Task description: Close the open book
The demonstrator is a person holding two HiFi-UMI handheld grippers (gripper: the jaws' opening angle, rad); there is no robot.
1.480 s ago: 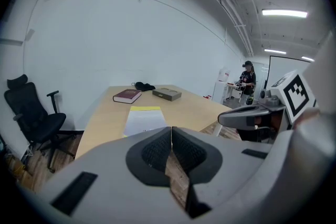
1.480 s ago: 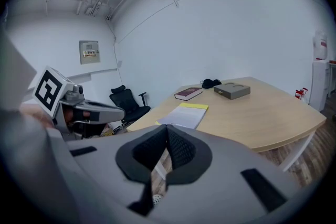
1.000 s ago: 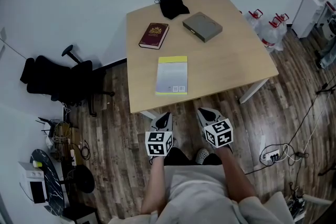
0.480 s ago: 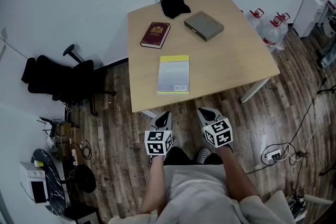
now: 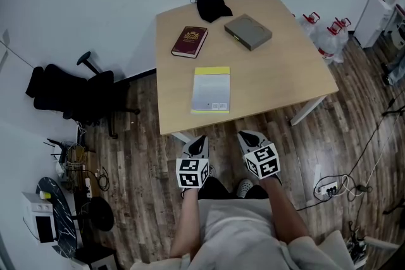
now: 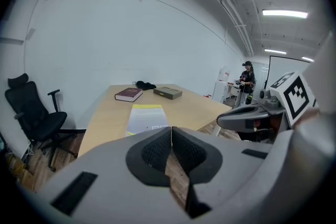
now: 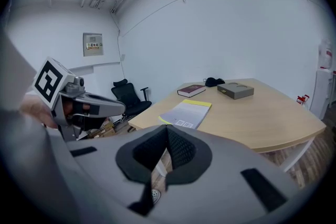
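Tongs pressed together and empty, you are holding left gripper and right gripper short of the pale wooden tabletop; the flat grey-and-yellow book is lying just ahead, lengthwise away, nearer your left.

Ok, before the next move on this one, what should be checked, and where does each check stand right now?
1. Left gripper empty, jaws together: ok.
2. Right gripper empty, jaws together: ok.
3. Both grippers off the table, short of its near edge: ok.
4. An open book to close: not ok; the yellow-edged book and the dark red book both lie shut.
5. Grey box and black cloth apart from the yellow-edged book: ok.
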